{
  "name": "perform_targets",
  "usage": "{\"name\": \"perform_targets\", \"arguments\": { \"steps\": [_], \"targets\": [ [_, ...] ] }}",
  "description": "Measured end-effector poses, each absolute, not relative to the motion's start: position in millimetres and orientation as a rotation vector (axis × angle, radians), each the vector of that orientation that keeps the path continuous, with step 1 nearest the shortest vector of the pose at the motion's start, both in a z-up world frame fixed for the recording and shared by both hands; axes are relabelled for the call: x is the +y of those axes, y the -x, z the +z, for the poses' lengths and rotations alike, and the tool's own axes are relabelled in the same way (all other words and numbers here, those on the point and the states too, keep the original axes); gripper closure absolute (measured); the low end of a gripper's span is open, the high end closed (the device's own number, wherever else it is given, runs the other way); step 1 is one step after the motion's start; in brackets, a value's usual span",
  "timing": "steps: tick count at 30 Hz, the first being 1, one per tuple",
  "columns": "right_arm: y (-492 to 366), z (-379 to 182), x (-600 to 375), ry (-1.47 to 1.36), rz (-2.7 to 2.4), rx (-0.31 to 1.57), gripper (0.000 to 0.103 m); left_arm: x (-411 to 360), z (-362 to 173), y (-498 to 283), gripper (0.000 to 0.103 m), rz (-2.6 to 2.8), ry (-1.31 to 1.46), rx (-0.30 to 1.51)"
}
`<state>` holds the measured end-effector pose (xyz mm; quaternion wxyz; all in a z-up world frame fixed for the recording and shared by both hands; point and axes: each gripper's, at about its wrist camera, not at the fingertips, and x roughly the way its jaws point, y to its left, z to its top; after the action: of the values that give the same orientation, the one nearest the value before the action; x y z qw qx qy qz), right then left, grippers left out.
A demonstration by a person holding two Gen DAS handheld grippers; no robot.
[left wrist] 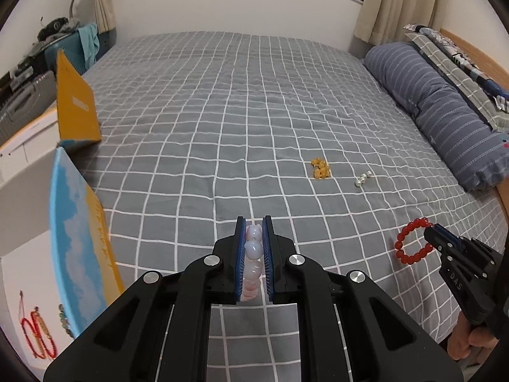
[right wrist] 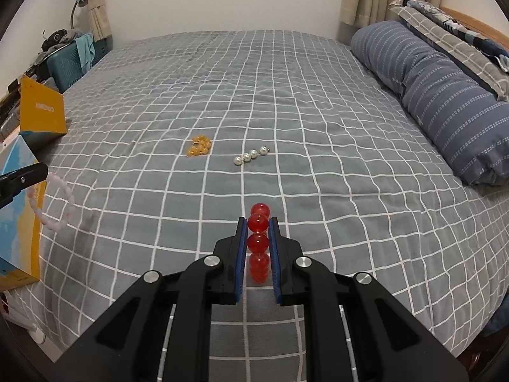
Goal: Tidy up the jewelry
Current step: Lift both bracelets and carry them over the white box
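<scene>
Two bracelets are up off the bed right now, one per gripper, so here's the layout going left to right. Far left, off the bed edge, there's a white surface with a red bead string lying on it, partly hidden behind a blue-and-yellow box flap. A second yellow flap stands further back along the same edge.

Next over, the left gripper has its jaws clamped tight on a pale pink bracelet, beads stacked between the blue pads. From the right wrist view you can see the rest of that loop dangling free above the checked grey bedspread, right by the box.

Middle of the bed, a little heap of amber beads sits on the sheet, with a short row of pearl beads just beside it to the right, not touching.

Then the right gripper, jaws closed on a red bracelet, a few round beads pinched in a line. The left camera shows the red ring hanging out sideways from the fingertips, lifted clear of the sheet.

Far right, a striped blue pillow lies along the headboard side.
</scene>
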<state>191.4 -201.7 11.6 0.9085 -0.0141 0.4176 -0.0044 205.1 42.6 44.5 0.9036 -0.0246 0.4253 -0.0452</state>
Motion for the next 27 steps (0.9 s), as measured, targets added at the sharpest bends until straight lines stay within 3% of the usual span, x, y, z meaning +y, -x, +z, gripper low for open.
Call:
{"name": "perform_targets", "arguments": {
  "steps": [14,27],
  "targets": [
    [-192,57,-153,0.066,0.083,0.818,0.09,77,92,-182,0.093,-0.058,0.033,0.815],
    [-200,110,-46,0.098,0.28,0.765,0.09,145,137,-156,0.093,0.068,0.101,0.74]
  ]
}}
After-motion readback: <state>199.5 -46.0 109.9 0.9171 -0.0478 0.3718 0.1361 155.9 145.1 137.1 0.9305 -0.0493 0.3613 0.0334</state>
